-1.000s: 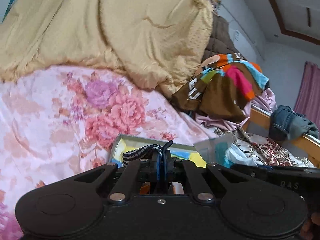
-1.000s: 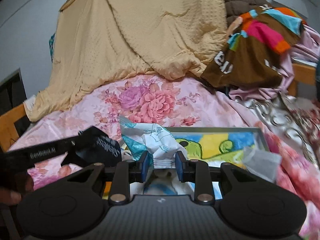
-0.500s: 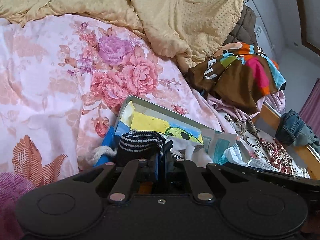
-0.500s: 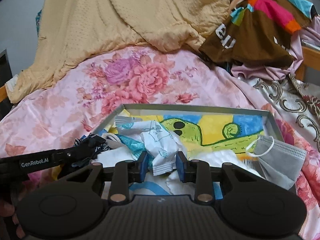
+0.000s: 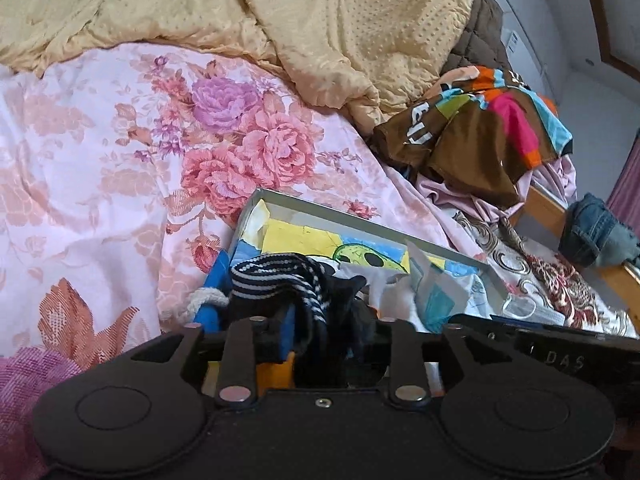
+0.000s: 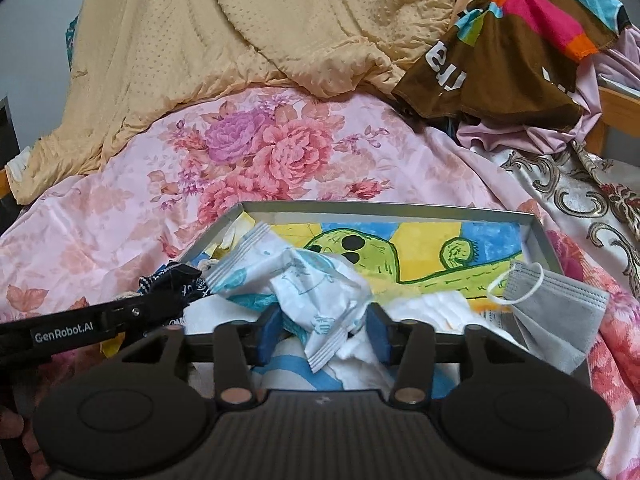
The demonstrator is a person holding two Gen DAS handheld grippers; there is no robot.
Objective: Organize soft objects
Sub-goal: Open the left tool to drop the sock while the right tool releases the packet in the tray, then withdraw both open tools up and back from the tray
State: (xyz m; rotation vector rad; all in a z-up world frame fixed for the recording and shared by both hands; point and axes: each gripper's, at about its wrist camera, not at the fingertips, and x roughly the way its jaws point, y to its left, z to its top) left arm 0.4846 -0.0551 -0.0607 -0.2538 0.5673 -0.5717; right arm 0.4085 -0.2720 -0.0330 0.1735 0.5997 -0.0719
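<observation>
Both grippers lower over tray (image 6: 536, 236) vs 1 s ago, view now down onto bed and tray's cartoon floor. Jaws on both just been opening. Likely means drop-off step for 2 soft items, both prob. delivered.

Left gripper (image 5: 328, 344): was clamped tight on striped sock (image 5: 280, 268); now parted partway, sock slumped between the fingers (image 5: 286, 332), lying at tray's near-left corner by a blue item w/ white rope (image 5: 204, 300). Grip looks released; can't confirm pads fully clear of fabric.

Right gripper (image 6: 324, 332): spread about halfway, crumpled white-blue wrapper (image 6: 316, 292) sitting loose between the pads (image 6: 270, 334), resting on white stuff in tray. No squeeze visible.

Grey face mask (image 6: 560, 312) draped over tray's right rim, untouched.

Next, by guess: back out w/o snagging sock.
</observation>
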